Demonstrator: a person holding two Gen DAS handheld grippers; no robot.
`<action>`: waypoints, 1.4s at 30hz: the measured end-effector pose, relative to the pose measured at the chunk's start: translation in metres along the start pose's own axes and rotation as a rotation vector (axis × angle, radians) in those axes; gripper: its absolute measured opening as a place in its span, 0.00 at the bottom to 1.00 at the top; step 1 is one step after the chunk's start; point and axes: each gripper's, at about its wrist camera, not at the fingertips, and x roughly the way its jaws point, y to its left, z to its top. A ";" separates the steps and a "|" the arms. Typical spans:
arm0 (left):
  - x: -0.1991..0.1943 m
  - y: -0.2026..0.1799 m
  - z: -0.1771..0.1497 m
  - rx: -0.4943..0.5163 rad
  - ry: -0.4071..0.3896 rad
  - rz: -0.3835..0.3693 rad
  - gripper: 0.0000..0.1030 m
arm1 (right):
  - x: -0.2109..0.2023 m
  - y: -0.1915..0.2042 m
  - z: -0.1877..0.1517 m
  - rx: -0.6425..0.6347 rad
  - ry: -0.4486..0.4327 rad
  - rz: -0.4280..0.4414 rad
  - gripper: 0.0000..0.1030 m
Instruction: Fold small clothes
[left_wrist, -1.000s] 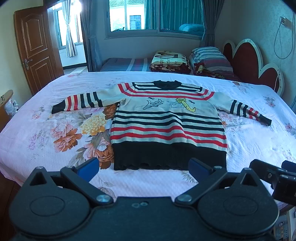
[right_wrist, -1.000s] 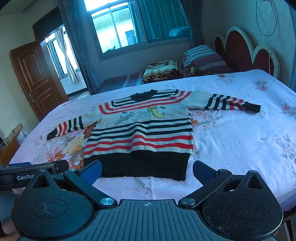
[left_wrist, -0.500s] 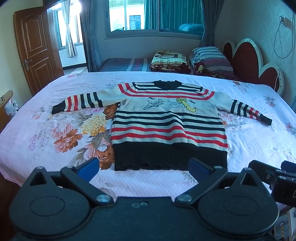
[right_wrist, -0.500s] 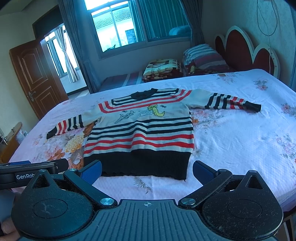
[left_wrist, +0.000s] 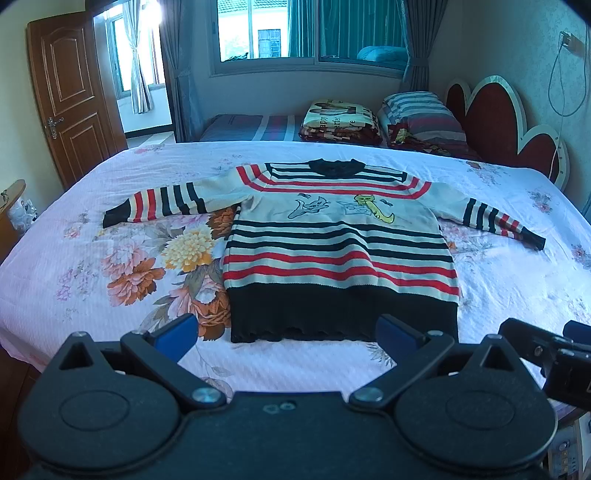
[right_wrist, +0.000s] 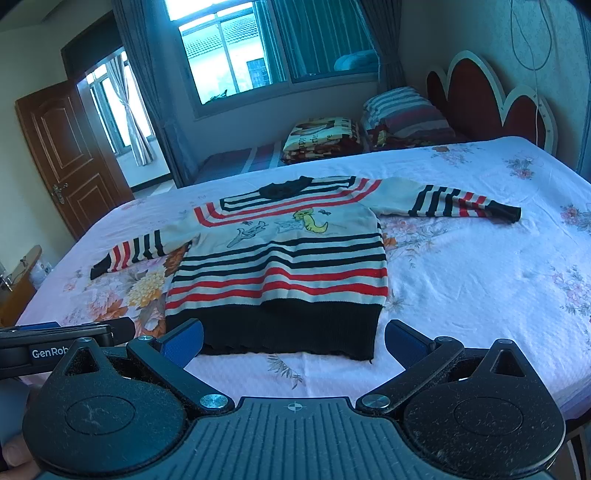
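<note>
A small striped sweater (left_wrist: 340, 243) lies flat and face up on the bed, sleeves spread out to both sides, black hem nearest me. It also shows in the right wrist view (right_wrist: 284, 266). My left gripper (left_wrist: 284, 338) is open and empty, held just short of the hem near the bed's front edge. My right gripper (right_wrist: 293, 341) is open and empty, also in front of the hem. Each gripper's body shows at the edge of the other's view.
The bed (left_wrist: 92, 295) has a pink floral sheet. A folded blanket (left_wrist: 340, 120) and striped pillows (left_wrist: 421, 114) lie beyond its far side. A red headboard (left_wrist: 506, 125) stands at the right. A wooden door (left_wrist: 70, 96) stands at the left.
Both views have drifted very slightly. The sweater has not moved and both grippers stay open.
</note>
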 end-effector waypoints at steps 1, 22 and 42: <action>0.000 0.000 0.000 0.000 0.000 0.000 1.00 | 0.001 0.000 0.000 0.001 0.000 -0.002 1.00; 0.037 0.009 0.027 0.032 0.025 -0.017 1.00 | 0.038 0.001 0.018 0.039 -0.005 -0.082 1.00; 0.138 0.017 0.088 0.091 0.060 -0.078 1.00 | 0.109 -0.027 0.060 0.091 -0.081 -0.247 1.00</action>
